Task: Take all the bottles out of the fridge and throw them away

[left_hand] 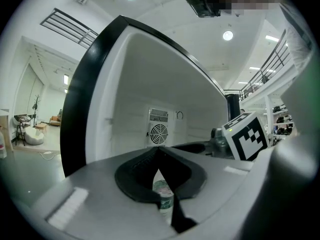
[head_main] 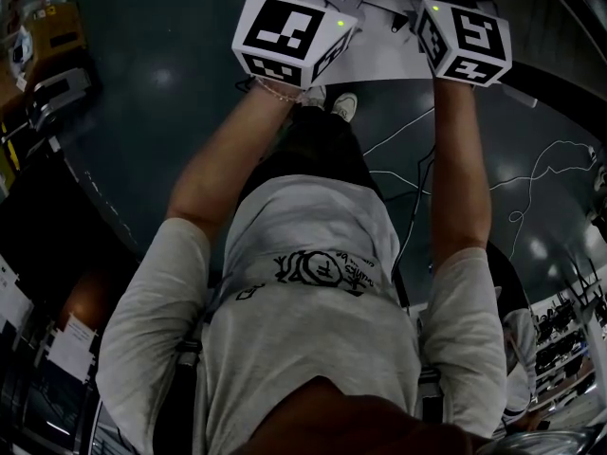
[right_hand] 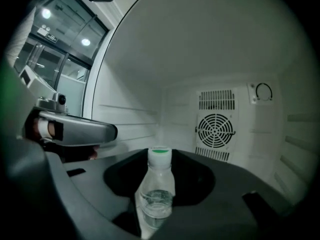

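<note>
My right gripper (right_hand: 156,186) reaches into the white fridge (right_hand: 225,74) and is shut on a clear bottle (right_hand: 157,194). The bottle stands upright between the jaws, with a white and green cap and some water inside. My left gripper (left_hand: 160,171) is level at the fridge opening, its jaws drawn to a narrow slit. A small green-labelled bottle (left_hand: 163,198) is wedged in that slit. In the head view only the two marker cubes show, left cube (head_main: 294,34) and right cube (head_main: 465,41), side by side in front of the fridge; the jaws are hidden there.
A round fan vent (right_hand: 216,129) sits on the fridge's back wall. The black fridge frame (left_hand: 75,119) borders the opening on the left. Cables (head_main: 541,173) trail over the dark floor, and shelving (head_main: 43,74) stands to the left.
</note>
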